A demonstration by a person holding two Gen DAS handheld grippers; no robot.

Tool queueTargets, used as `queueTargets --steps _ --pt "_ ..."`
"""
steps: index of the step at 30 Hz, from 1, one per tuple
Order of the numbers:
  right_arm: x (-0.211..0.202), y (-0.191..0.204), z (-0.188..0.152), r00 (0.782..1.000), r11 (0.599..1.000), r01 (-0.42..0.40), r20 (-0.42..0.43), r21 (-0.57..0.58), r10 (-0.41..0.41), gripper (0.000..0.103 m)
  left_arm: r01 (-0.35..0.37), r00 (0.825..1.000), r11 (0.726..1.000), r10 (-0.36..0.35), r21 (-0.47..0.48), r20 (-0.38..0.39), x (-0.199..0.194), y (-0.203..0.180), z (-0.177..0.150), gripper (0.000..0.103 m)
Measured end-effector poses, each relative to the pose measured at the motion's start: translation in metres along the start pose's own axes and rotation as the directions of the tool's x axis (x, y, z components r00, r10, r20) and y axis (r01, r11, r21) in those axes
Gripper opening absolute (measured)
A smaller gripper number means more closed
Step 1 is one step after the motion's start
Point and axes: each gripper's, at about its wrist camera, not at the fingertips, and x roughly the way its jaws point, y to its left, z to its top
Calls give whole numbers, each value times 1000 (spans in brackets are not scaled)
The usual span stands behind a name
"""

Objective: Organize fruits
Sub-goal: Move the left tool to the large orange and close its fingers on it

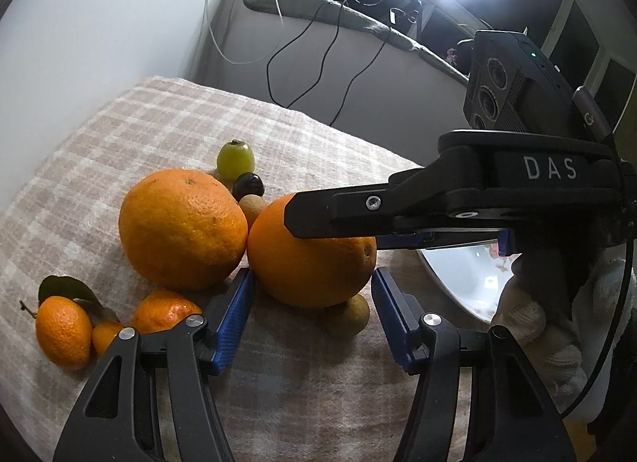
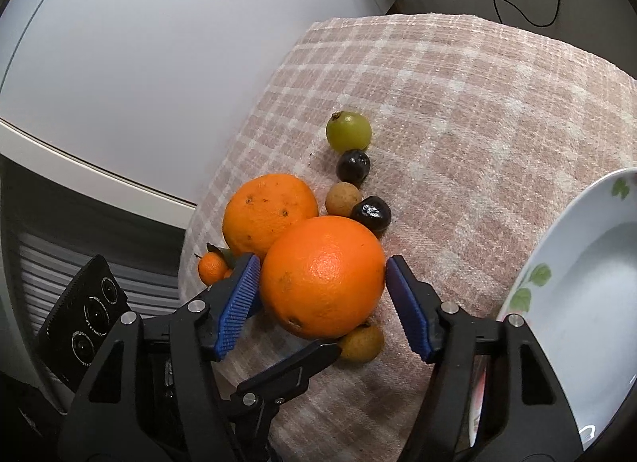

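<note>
Straddling: our right gripper [image 2: 322, 282] has its ridged blue pads on either side of the big smooth orange [image 2: 323, 277]; the left pad meets the peel, the right pad sits at its edge, and we cannot tell whether it presses.
Left gripper [image 1: 312, 302]: our jaws stand apart around the same orange [image 1: 312, 259] from the near side, each blue pad at the peel without a visible squeeze.
Crossing: in the left wrist view the black finger of our right gripper [image 1: 342, 211] lies over the top of that orange.
Orange's place: it sits on the pink and cream checked cloth [image 2: 458, 111], touching the second, rougher-skinned orange [image 2: 270, 213] beside it.
Small fruit: a tan round longan [image 2: 362, 342] peeks from under the orange's near side; another tan one [image 2: 343, 199], two dark glossy fruits [image 2: 353, 165] [image 2: 371, 212] and a green round fruit [image 2: 348, 131] line up behind it.
Mandarins: a little one with a leaf [image 1: 63, 332] and a larger one [image 1: 165, 310] lie near our left gripper's left finger.
Plate: a white dish with green leaf print [image 2: 533, 282] rests on the cloth's right side, apart from the fruit.
Hand: a white knit glove [image 1: 533, 326] grips the right tool's handle.
</note>
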Motion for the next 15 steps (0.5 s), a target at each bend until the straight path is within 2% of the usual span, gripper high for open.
queueTargets --steps 7,15 --pt "-11 0 -3 1000 1000 -8 27 15 7 68 3 1000 1000 -3 18 16 -5 -6 2 60" --pt "-36 10 -6 997 1000 7 79 -23 -5 68 16 999 998 -19 60 47 -11 -20 9 60"
